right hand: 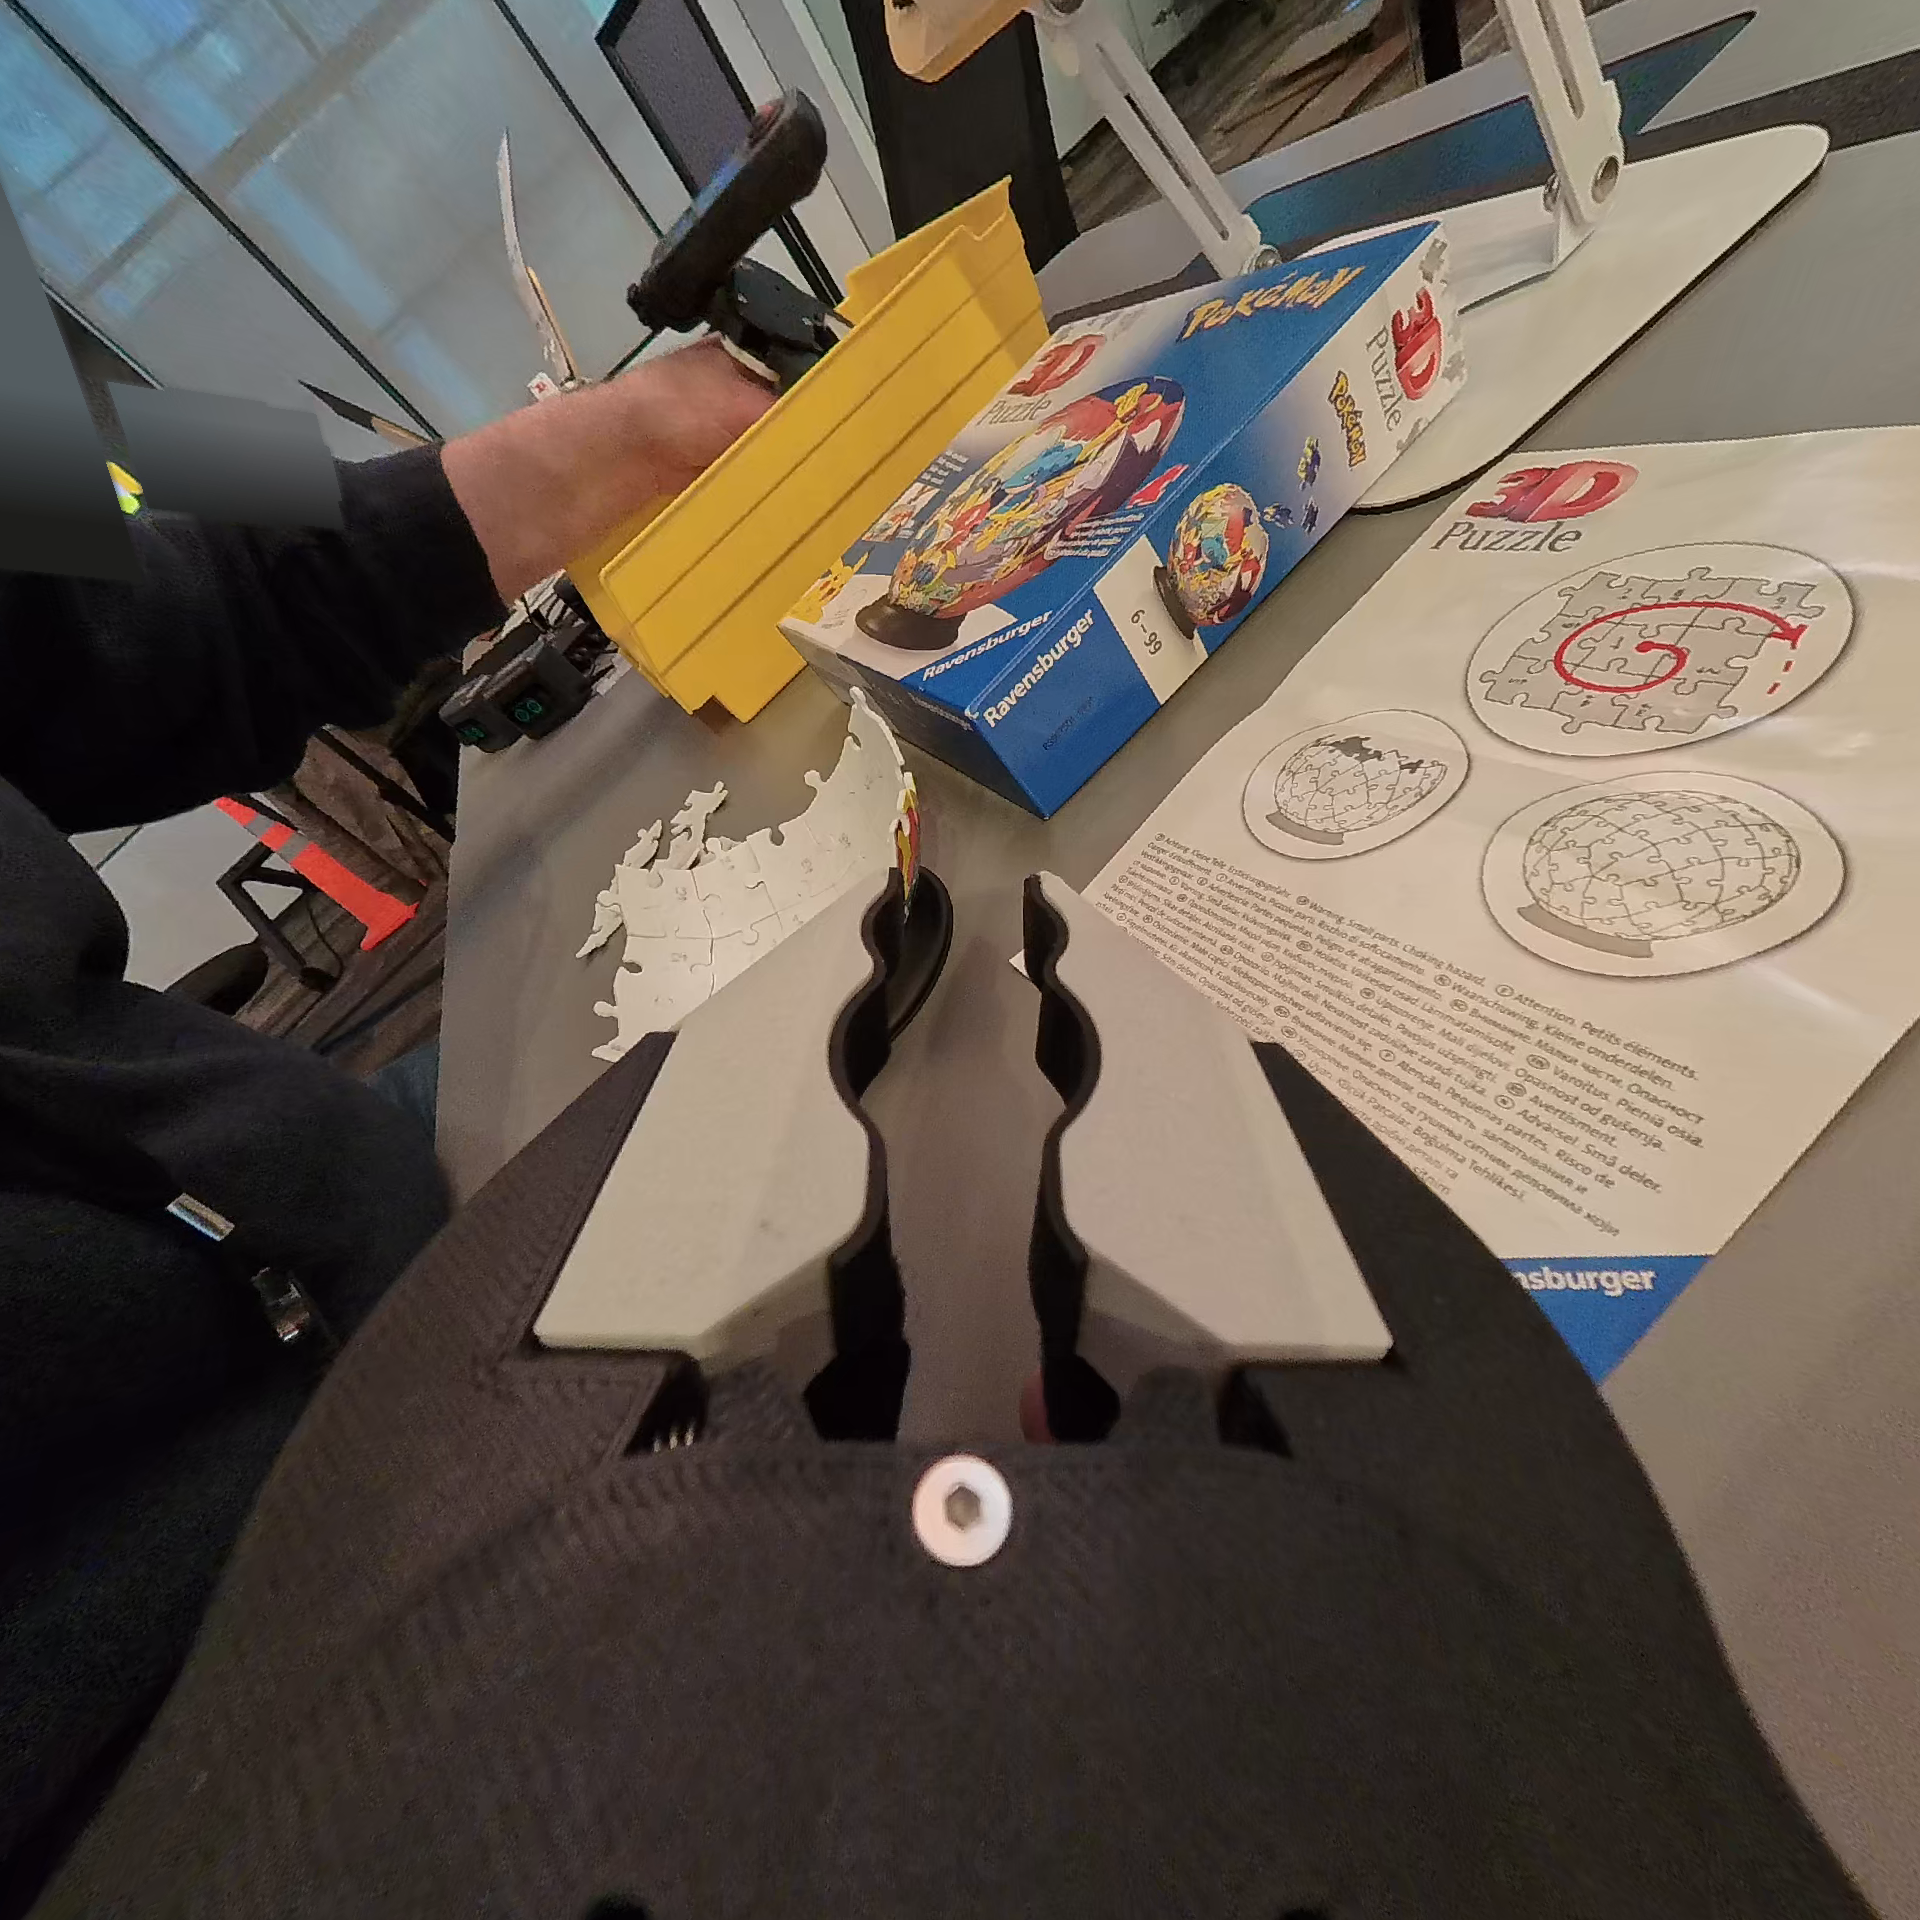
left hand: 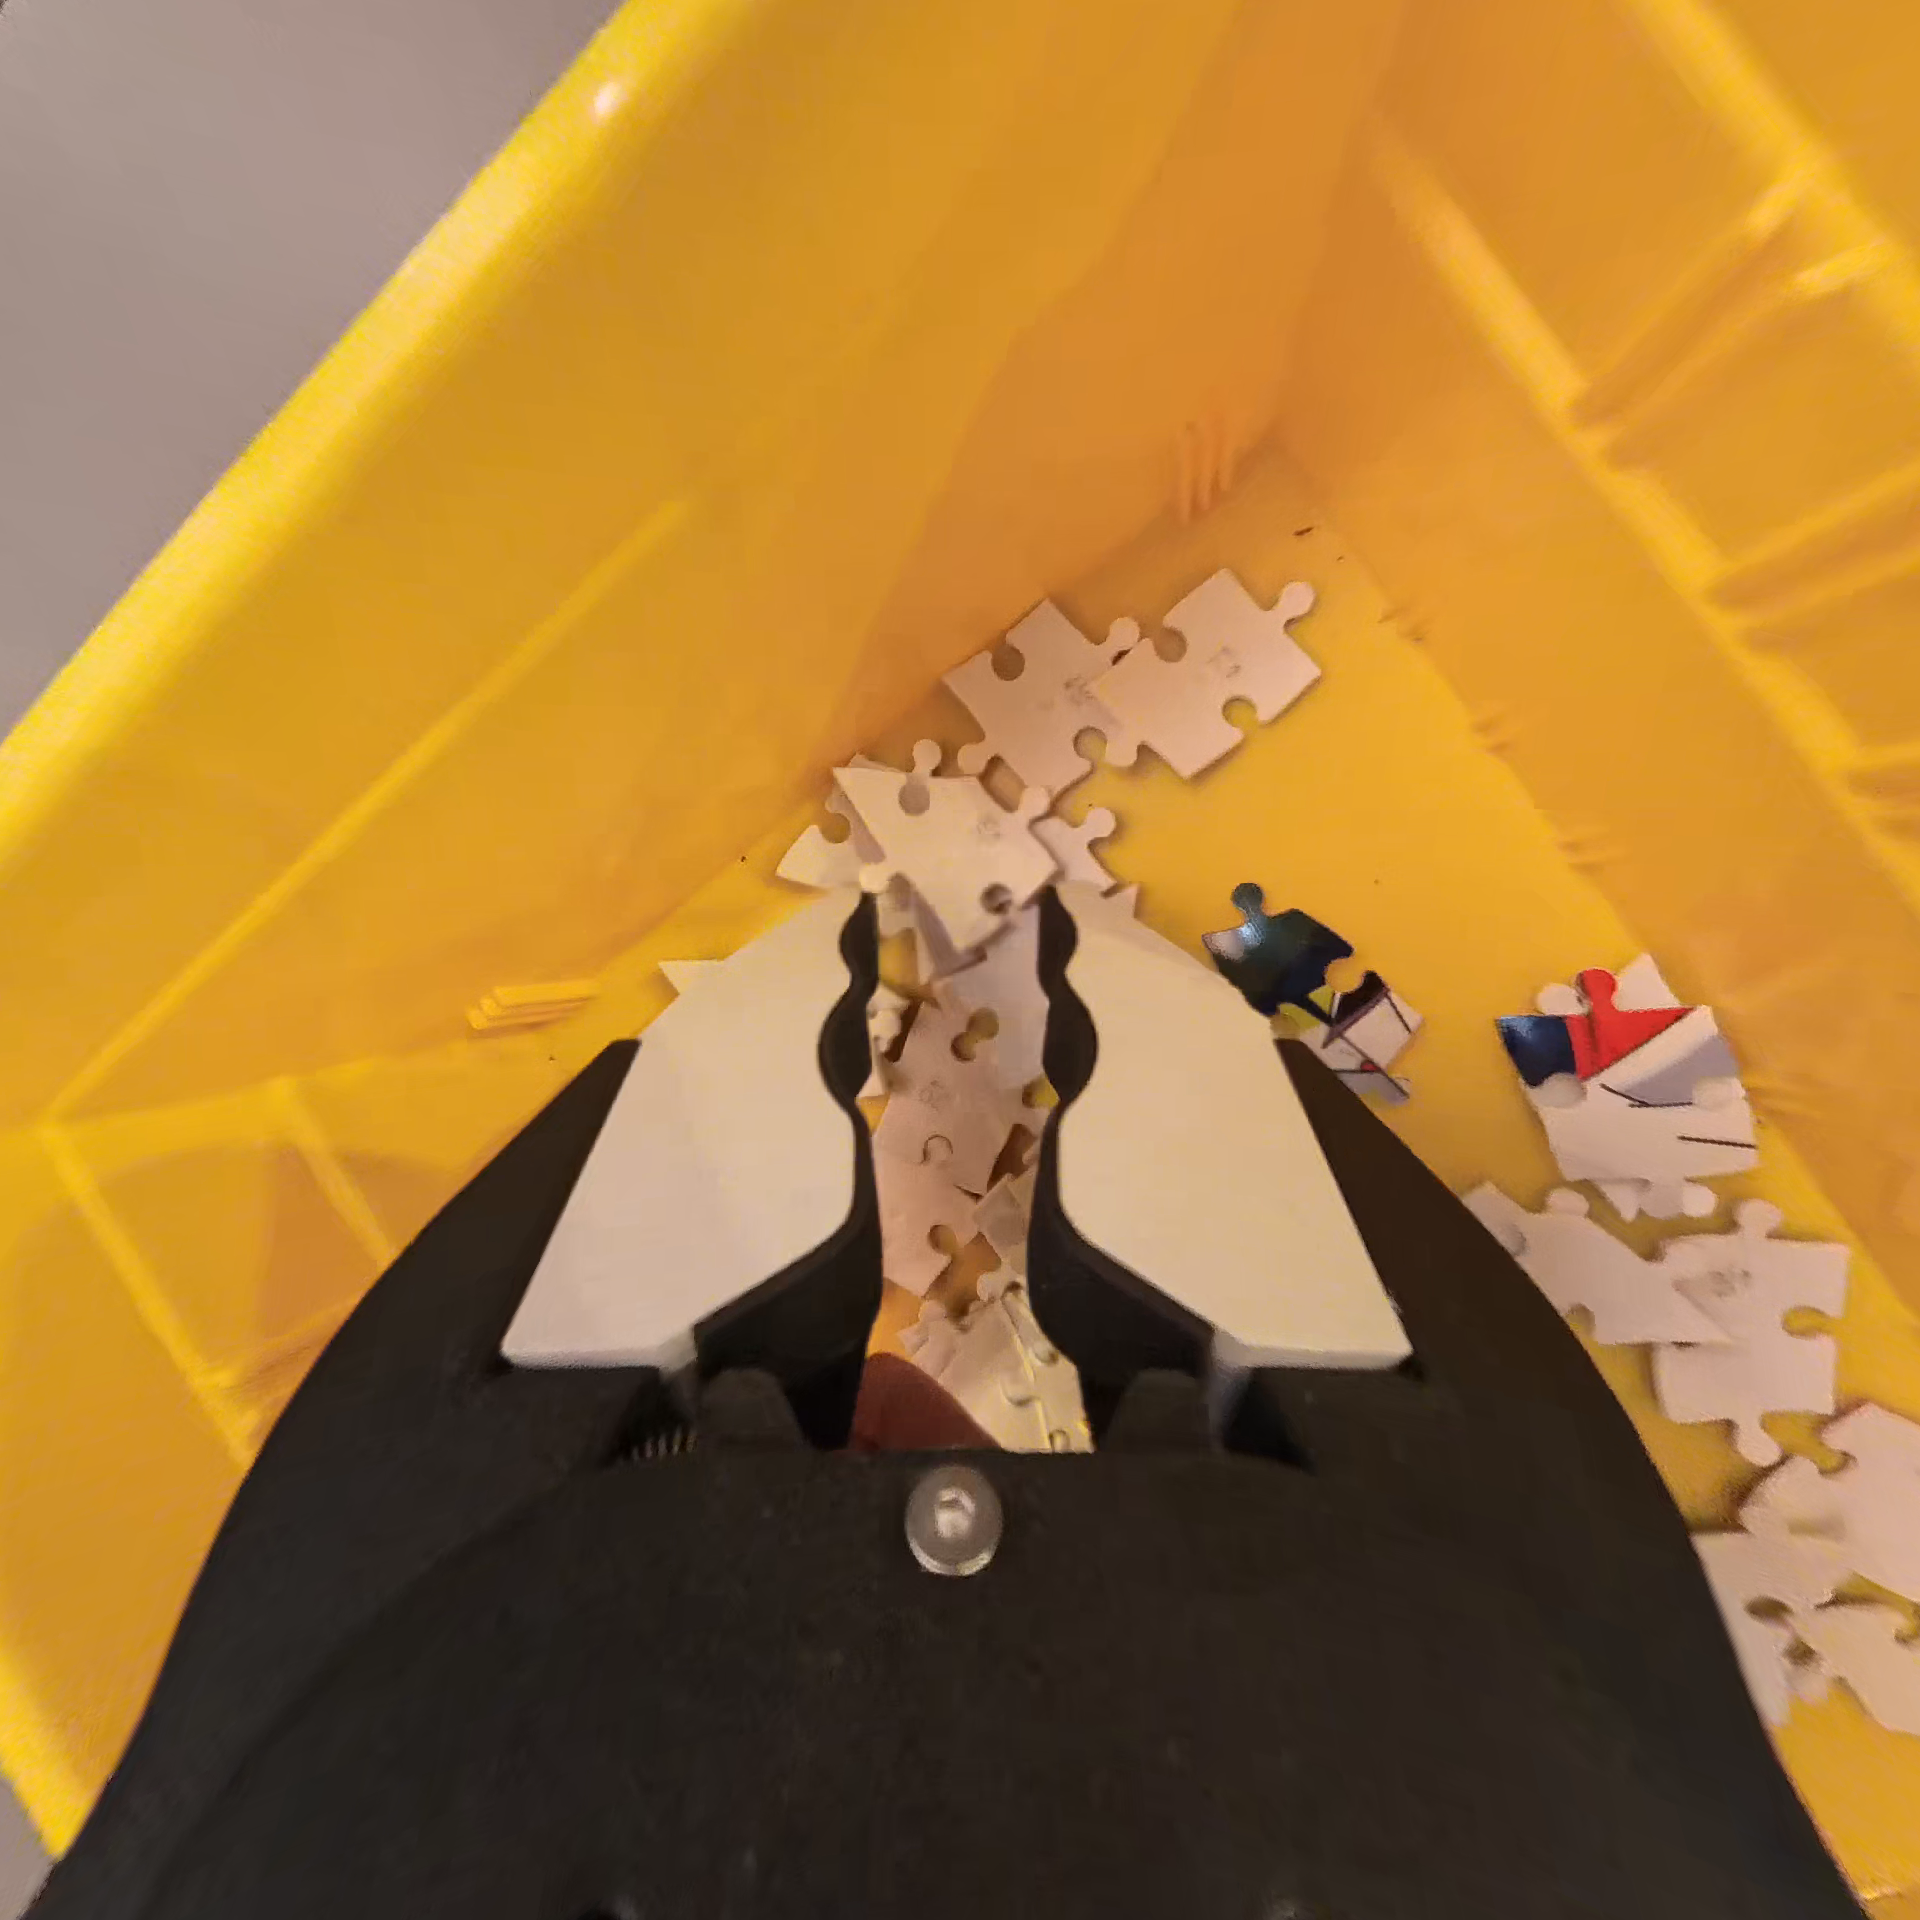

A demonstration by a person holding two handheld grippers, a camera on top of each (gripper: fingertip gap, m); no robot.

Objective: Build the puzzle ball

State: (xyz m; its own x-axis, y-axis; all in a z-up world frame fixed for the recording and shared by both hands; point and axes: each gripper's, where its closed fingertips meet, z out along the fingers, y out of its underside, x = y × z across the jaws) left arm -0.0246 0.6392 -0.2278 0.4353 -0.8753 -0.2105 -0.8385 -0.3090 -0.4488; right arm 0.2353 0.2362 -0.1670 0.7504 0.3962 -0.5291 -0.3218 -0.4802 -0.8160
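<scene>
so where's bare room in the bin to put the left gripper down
Bare bin floor lies toward the far corner, bordered by the right wall, the white pieces and the two printed pieces. A smaller gap sits between those printed pieces. It is crowded under the left gripper, where a heap lies, and along the lower right.

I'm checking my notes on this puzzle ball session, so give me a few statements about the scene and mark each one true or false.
1. The left gripper reaches into a yellow bin of loose puzzle pieces. True.
2. Most loose pieces lie picture side up. False: most show their white backs.
3. The right gripper is clamped on a piece. False: its jaws are apart with nothing between them.
4. The puzzle ball is only partly built. True.
5. The instruction sheet lies inside the bin. False: it lies on the table.
</scene>
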